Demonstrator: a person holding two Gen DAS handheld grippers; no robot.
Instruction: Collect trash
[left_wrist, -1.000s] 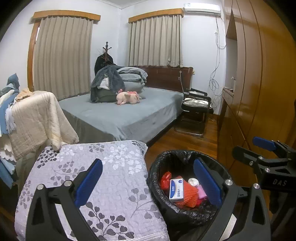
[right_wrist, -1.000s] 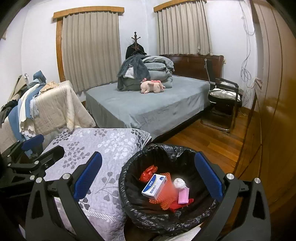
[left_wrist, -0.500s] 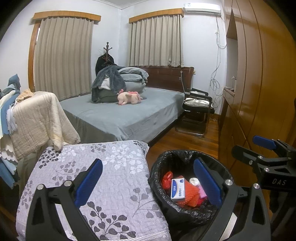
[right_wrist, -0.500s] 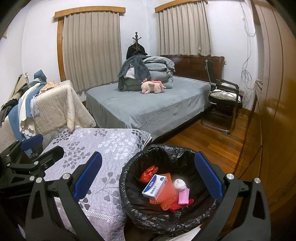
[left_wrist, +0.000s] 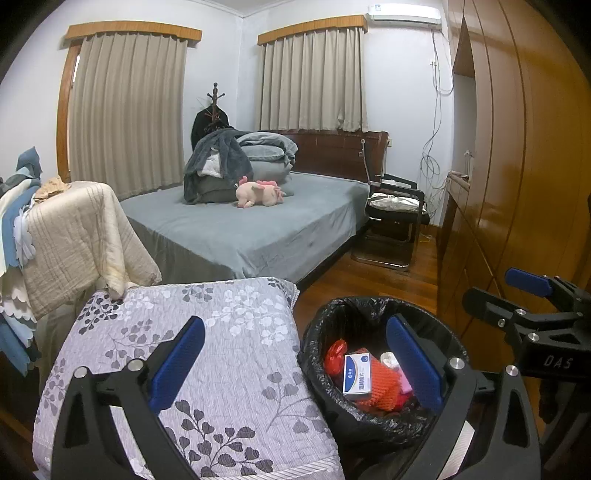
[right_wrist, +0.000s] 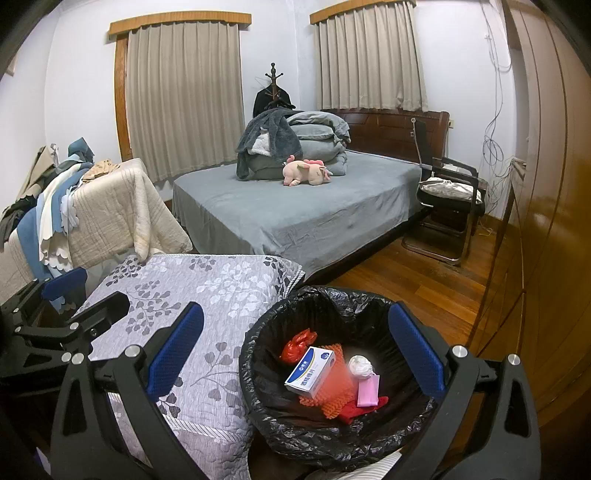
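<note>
1. Both tools hang over the bin end of the room: the left gripper (left_wrist: 295, 365) is spread wide with nothing between its blue pads, and the right gripper (right_wrist: 295, 354) is just as wide and just as empty.
2. The trash sits in the black-lined bin (right_wrist: 258, 369), on the floor, touching the near right corner of the floral quilt (right_wrist: 207, 295).
3. Inside the bin lie a blue-and-white box (right_wrist: 309, 373) on orange mesh (right_wrist: 338, 398), a red wrapper (right_wrist: 297, 344) behind it, a crumpled white wad (right_wrist: 360, 366) and a pink packet (right_wrist: 367, 392).
4. Judgement on the step: the collecting looks largely done, since the quilt top shows no loose litter in either view and neither tool carries anything.
5. The next move probably calls for closing on the liner's rim (left_wrist: 373, 303) to gather or lift the bag, or else a sweep for any litter out of sight; the thin plastic would need a firm pinch on a bunched fold.
6. The quilt covers a raised, padded surface, soft and lumpy, so small scraps could hide in its folds.
7. Beyond it stands a grey bed (left_wrist: 258, 229) with a pink plush toy (left_wrist: 258, 192) near piled bedding, curtains drawn behind.
8. A black chair (left_wrist: 397, 218) stands by the bed's far right corner, and wooden wardrobe doors (left_wrist: 517, 166) line the right wall above a wood floor.
</note>
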